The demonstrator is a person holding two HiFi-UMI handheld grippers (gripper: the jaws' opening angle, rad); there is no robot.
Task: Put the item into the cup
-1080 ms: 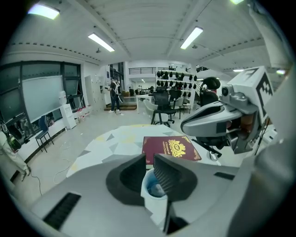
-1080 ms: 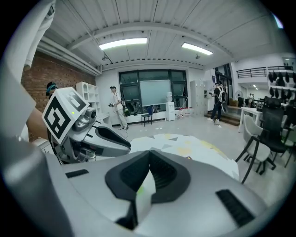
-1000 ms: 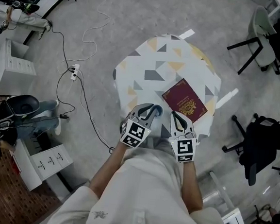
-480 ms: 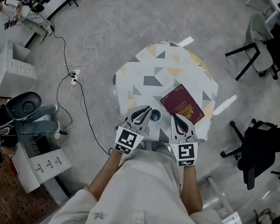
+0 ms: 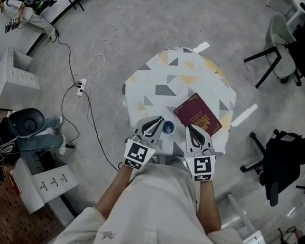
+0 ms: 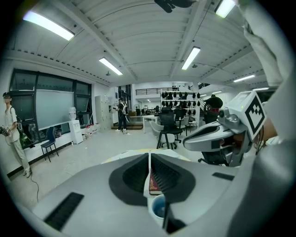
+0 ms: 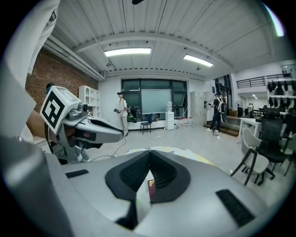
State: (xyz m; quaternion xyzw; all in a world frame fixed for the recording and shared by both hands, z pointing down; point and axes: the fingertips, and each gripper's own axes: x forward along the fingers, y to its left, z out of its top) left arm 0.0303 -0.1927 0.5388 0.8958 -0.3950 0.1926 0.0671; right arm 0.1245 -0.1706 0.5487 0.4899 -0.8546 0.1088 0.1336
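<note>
A small blue cup [image 5: 168,127] stands near the front edge of a small table with a triangle-patterned cloth [image 5: 167,72]. It stands between my two grippers. A maroon passport-like booklet [image 5: 198,114] lies flat to the cup's right. My left gripper [image 5: 153,122] is shut and empty, just left of the cup. In the left gripper view the cup [image 6: 158,209] shows below the closed jaws, with the booklet [image 6: 152,185] beyond it. My right gripper [image 5: 192,131] is shut and empty, its tip at the booklet's near edge [image 7: 151,189].
The table stands on a grey floor. Cables and a power strip [image 5: 81,79] lie to the left, white drawer units [image 5: 44,176] at lower left. Black chairs [image 5: 278,167] stand to the right. People stand far off in the room [image 7: 122,111].
The left gripper's jaws, open beside the cup a second ago, have closed with nothing in them. Both grippers have drawn slightly toward the table's front edge.
</note>
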